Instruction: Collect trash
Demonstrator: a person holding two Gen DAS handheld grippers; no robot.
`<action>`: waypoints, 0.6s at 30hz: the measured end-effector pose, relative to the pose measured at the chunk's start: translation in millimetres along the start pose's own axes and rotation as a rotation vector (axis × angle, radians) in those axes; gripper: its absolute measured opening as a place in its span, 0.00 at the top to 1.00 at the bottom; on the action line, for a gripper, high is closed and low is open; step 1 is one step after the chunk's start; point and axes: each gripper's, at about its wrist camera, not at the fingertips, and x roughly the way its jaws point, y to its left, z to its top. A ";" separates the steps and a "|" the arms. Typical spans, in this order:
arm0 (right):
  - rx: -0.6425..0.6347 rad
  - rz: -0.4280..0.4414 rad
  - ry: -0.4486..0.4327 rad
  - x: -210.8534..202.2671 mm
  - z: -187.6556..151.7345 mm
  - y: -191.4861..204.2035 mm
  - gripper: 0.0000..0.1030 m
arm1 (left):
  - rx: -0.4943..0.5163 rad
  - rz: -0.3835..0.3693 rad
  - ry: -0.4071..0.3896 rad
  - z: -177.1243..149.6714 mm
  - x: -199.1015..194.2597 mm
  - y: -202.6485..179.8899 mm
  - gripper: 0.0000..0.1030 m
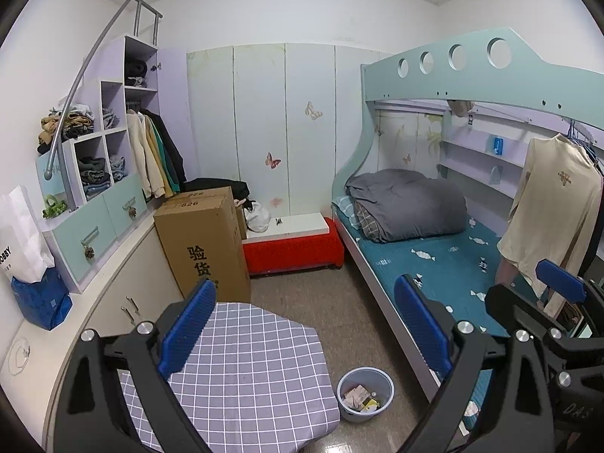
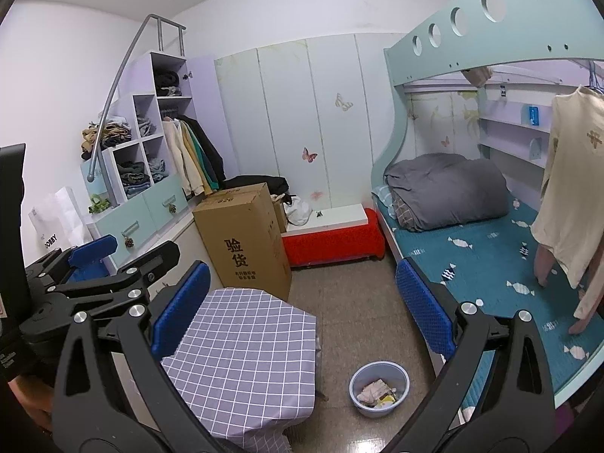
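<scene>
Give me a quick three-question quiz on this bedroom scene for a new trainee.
1. True or false: the blue bin on the floor already has trash in it.
2. The bin sits between the checked-cloth table and what? A) the bed B) the cardboard box C) the red bench
3. Fill in: both the left gripper and the right gripper are ____ and hold nothing.

Key: 1 true; 2 A; 3 open.

The floor [image 1: 313,302] carries a blue bin [image 1: 365,392] of paper trash, low between the left claw's [image 1: 305,324] fingers. Beyond the claw stand a box [image 1: 204,241] and a red bench [image 1: 294,251]. The checked bench [image 1: 249,358] lies bare under its left finger.
</scene>
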 end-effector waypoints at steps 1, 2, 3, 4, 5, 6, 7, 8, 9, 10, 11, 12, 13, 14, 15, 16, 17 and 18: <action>0.001 0.000 0.002 0.6 0.4 -0.2 0.06 | 0.000 -0.002 0.004 -0.3 1.0 0.3 0.09; 0.003 -0.001 0.003 0.9 -0.1 -0.1 0.06 | 0.001 -0.003 0.006 -0.7 1.7 0.3 0.09; 0.005 -0.002 0.004 0.8 -1.4 -0.6 0.06 | 0.002 -0.003 0.007 -0.8 2.0 0.2 0.09; 0.007 -0.003 0.005 0.9 -1.9 -0.8 0.06 | 0.004 -0.004 0.008 -1.0 2.6 -0.1 0.09; 0.010 -0.004 0.007 1.3 -2.4 -0.9 0.06 | 0.005 -0.005 0.008 -1.3 2.9 -0.3 0.09; 0.012 -0.006 0.007 1.1 -2.8 -0.2 0.06 | 0.007 -0.006 0.011 -1.6 3.7 -0.2 0.09; 0.012 -0.007 0.008 1.7 -2.6 0.3 0.06 | 0.006 -0.006 0.012 -1.9 4.3 -0.3 0.09; 0.013 -0.008 0.009 1.9 -3.0 0.7 0.06 | 0.006 -0.007 0.012 -1.7 4.9 0.8 0.09; 0.015 -0.007 0.010 2.2 -3.5 0.6 0.06 | 0.006 -0.007 0.014 -1.6 5.7 1.3 0.09; 0.017 -0.007 0.012 3.1 -3.5 1.2 0.06 | 0.006 -0.008 0.015 -1.8 6.6 1.9 0.09; 0.018 -0.007 0.013 3.8 -3.6 1.4 0.06 | 0.006 -0.008 0.016 -1.4 7.6 2.1 0.09; 0.019 -0.007 0.015 4.6 -3.6 1.3 0.06 | 0.007 -0.007 0.017 -1.4 8.4 2.6 0.09; 0.019 -0.007 0.017 5.1 -3.7 1.5 0.06 | 0.008 -0.005 0.017 -1.3 8.0 2.2 0.09; 0.020 -0.007 0.018 5.8 -3.6 2.1 0.06 | 0.007 -0.006 0.017 -1.3 8.1 2.5 0.09; 0.020 -0.007 0.018 5.9 -3.6 2.1 0.06 | 0.006 -0.007 0.018 -1.3 8.9 2.9 0.09; 0.020 -0.007 0.020 6.9 -3.5 2.8 0.06 | 0.006 -0.006 0.018 -1.2 8.6 2.3 0.09; 0.020 -0.007 0.019 5.9 -3.9 2.5 0.06 | 0.006 -0.004 0.018 -1.2 9.4 2.0 0.09; 0.021 -0.006 0.020 6.8 -4.5 2.7 0.06 | 0.006 -0.004 0.019 -1.3 10.2 2.6 0.09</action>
